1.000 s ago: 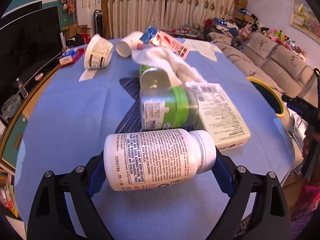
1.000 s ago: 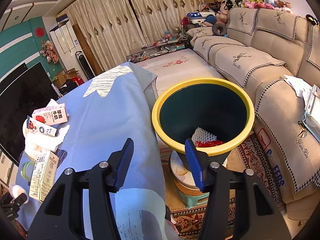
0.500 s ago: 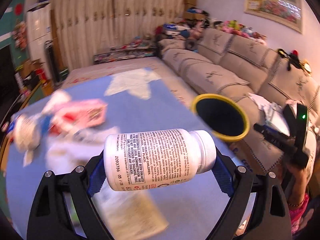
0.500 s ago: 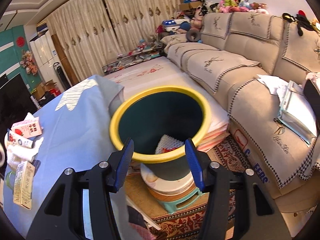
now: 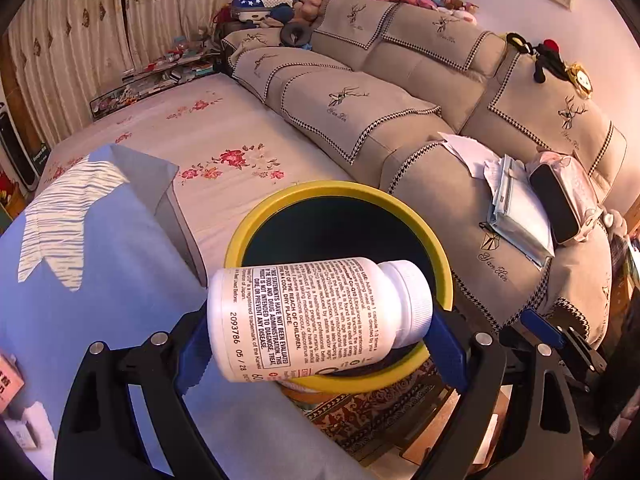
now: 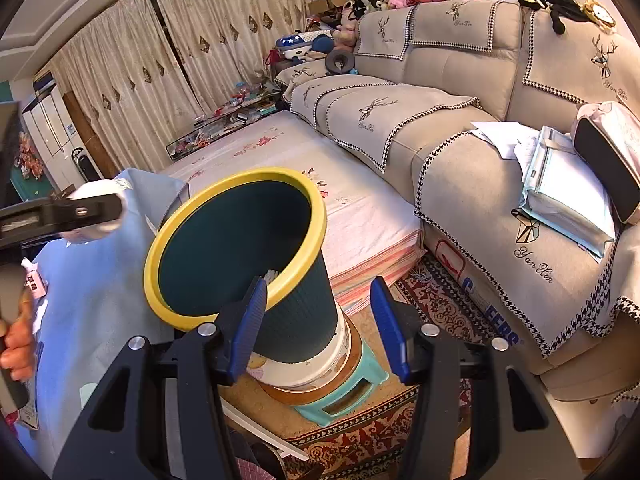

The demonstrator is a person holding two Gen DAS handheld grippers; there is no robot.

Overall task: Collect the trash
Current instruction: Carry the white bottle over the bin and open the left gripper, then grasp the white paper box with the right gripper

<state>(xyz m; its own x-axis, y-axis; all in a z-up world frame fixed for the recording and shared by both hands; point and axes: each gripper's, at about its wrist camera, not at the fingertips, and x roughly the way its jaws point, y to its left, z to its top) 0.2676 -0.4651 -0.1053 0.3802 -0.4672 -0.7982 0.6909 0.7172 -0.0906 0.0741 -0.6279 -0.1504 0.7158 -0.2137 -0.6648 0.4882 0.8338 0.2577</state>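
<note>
Left tool [image 5: 320, 328] pinching a white pill bottle [image 5: 316, 316] end to end, blue pads against base and cap. Bottle lying sideways, cap tipped slightly upward to the right, printed label facing the camera. Hanging right over the near rim of the yellow-rimmed bin [image 5: 404, 208], dark inside. Seen from the right wrist view, same bottle [image 6: 102, 216] poking out past the black finger at the left edge, just left of the bin's rim [image 6: 236, 178] and level with its upper edge.

Right tool [image 6: 318, 324] spread about halfway, nothing between the pads. Left blue pad overlapping the bin's near rim in the picture; touching or not, cannot tell. Bin tilted in this view, dark green ribbed wall [image 6: 308, 312], sitting on a stack of round tubs [image 6: 304, 372] atop a teal stool [image 6: 348, 392]. A bit of white trash [image 6: 270, 276] peeking just inside the rim.

Blue cloth with a striped white star [image 5: 60, 216] covering the bench at left. A hand [image 6: 16, 344] gripping a handle at the far left edge. Beige sofa [image 5: 420, 92] behind the bin, papers and a folder [image 5: 516, 216] lying on its seat. Patterned rug [image 6: 380, 432] under the stool.
</note>
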